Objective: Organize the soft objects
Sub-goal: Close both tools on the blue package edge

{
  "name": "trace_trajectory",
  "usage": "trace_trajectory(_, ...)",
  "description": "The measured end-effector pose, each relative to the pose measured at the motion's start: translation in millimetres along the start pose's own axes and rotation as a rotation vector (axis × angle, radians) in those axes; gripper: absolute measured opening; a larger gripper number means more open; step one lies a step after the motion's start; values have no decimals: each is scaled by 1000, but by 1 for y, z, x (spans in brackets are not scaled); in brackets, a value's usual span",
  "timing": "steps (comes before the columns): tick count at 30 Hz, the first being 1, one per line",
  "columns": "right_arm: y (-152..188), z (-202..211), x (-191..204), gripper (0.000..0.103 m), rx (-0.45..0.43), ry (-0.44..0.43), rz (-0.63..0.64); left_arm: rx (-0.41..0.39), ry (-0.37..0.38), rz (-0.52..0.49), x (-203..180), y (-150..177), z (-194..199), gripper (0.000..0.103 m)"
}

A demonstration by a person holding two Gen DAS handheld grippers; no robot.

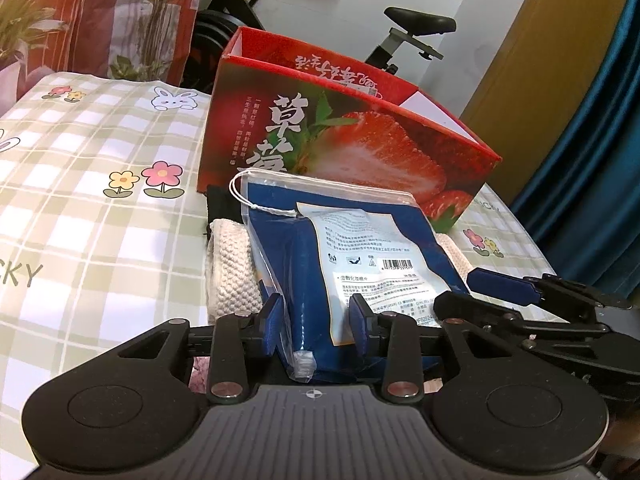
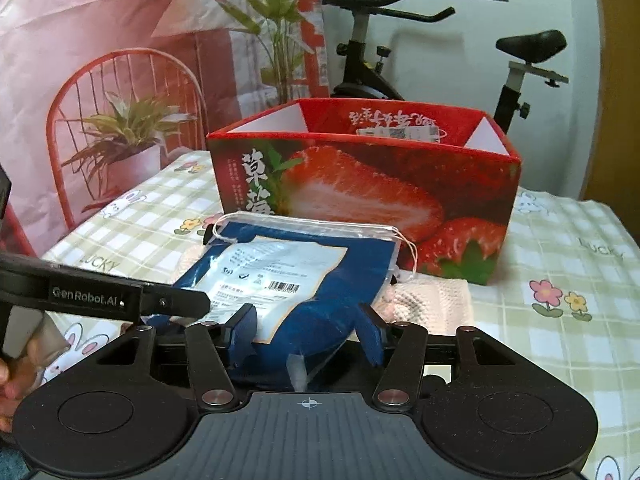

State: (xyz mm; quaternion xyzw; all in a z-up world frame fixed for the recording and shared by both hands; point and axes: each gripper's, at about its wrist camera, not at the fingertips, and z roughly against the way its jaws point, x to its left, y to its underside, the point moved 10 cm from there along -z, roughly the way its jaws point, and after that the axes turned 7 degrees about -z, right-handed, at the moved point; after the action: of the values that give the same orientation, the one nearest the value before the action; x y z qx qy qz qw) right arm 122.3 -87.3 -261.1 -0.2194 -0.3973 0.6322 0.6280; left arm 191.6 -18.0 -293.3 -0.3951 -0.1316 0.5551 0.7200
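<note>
Now we hold the blue bag [image 1: 352, 240] in front of the strawberry box [image 1: 344, 136]; our left gripper [image 1: 316, 320] and right gripper [image 2: 306, 336] both seem clamped on it.

Ahead of my right gripper, the strawberry box [image 2: 360, 196] shows the large characters "草莓" on its front. To that gripper's left, the arm of my left gripper [image 2: 92, 300] bears "GenRobot.AI". The checked tablecloth [image 2: 580, 280] reads "LUCKY". The blue pouch's white label [image 1: 376, 256] carries a barcode; its small print is unreadable.
</note>
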Motion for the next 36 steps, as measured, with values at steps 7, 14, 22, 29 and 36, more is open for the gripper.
trace_trajectory(7,8,-5,-13,51,33,-39,-134,-1,4,7,1,1,-1,38)
trace_trajectory(14,14,-9,-13,41,50,-98,-202,-1,4,10,2,1,-1,38)
trace_trajectory(22,14,-11,-13,39,51,-122,-239,1,9,22,3,2,-2,38)
trace_trajectory(29,14,-11,-15,39,56,-126,-259,2,15,34,3,2,-3,38)
trace_trajectory(36,15,-13,-16,37,60,-136,-279,3,34,63,5,2,-2,38)
